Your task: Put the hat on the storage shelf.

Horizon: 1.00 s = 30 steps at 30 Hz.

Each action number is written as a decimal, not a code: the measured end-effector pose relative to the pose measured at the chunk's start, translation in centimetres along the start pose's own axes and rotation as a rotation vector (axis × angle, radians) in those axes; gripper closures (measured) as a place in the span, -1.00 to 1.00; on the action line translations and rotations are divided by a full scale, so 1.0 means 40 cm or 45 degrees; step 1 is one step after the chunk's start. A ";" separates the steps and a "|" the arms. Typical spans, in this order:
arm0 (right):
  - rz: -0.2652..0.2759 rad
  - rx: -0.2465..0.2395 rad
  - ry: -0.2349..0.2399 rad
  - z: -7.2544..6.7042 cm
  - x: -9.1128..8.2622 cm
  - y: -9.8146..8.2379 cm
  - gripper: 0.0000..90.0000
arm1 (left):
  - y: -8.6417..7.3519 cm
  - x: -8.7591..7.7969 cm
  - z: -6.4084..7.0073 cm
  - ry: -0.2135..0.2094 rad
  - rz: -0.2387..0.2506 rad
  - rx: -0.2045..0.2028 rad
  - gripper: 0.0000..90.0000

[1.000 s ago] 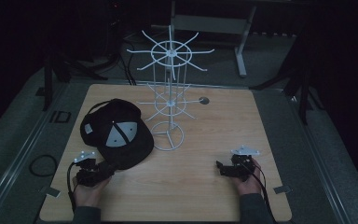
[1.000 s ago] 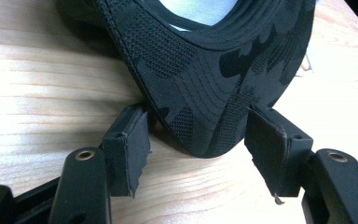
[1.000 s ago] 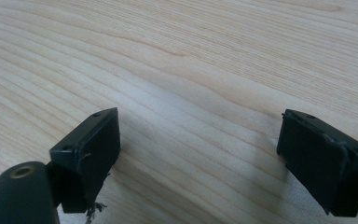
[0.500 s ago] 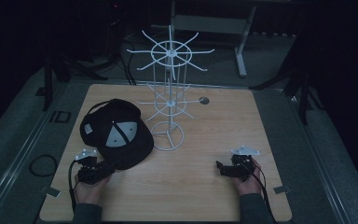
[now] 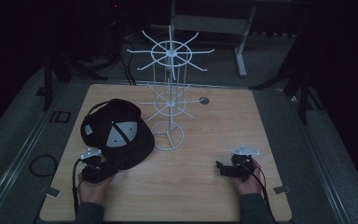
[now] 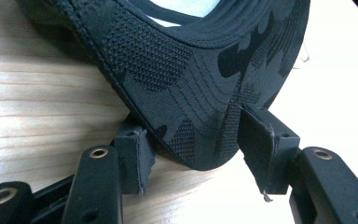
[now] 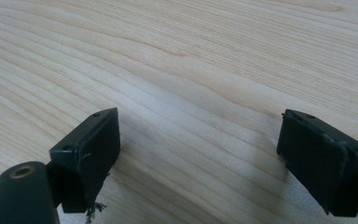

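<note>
Nothing's really shifted since the earlier frames: the cap, the rack and both of your hands sit right where they were a second ago, so you're still parked at the start of the grab. Going big to small: the wooden table [image 5: 205, 135] carries the white wire rack [image 5: 169, 93] standing upright toward the back, and the black cap [image 5: 116, 133] lies flat just left of the rack's ring base, brim toward you. Your left gripper [image 5: 95, 169] is at the brim's near edge, and in the left gripper view the jaws are spread with the brim [image 6: 200, 107] sitting between the pads [image 6: 261, 135], not pinched yet. Your right gripper [image 5: 235, 169] rests well apart on bare wood, jaws wide apart and holding nothing. I'd say you're on the grasp step, so next up is squeezing the left one down on the brim, then lifting toward a rack arm.
</note>
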State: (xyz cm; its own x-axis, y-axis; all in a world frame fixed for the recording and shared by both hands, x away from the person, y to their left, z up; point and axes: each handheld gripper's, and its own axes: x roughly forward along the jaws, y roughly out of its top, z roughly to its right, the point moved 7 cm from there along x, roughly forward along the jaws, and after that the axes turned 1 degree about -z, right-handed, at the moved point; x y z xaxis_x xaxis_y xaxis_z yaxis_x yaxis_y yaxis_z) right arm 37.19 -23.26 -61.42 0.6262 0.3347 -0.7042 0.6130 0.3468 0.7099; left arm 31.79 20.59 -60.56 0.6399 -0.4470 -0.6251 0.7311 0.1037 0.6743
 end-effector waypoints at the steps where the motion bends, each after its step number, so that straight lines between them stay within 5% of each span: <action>1: -0.001 0.001 0.000 0.000 0.000 0.000 -0.71 | 0.000 0.003 0.000 0.003 -0.003 0.004 0.05; 8: 0.000 -0.001 0.000 0.000 0.000 0.000 -0.71 | 0.003 0.014 0.006 0.035 0.009 0.042 0.20; 17: 0.000 0.000 0.000 0.000 0.000 0.000 -0.71 | 0.028 0.010 0.038 -0.061 0.102 0.064 0.57; 30: 0.000 -0.001 0.000 0.000 0.000 0.000 -0.71 | 0.021 0.052 0.068 -0.023 0.053 0.097 0.18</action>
State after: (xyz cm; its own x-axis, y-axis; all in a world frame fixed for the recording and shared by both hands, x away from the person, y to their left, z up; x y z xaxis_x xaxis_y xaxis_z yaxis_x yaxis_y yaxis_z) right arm 37.19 -23.27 -61.42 0.6261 0.3347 -0.7043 0.6128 0.3474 0.7098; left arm 33.10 17.32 -60.21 0.6643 -0.4597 -0.5893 0.6836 0.0550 0.7277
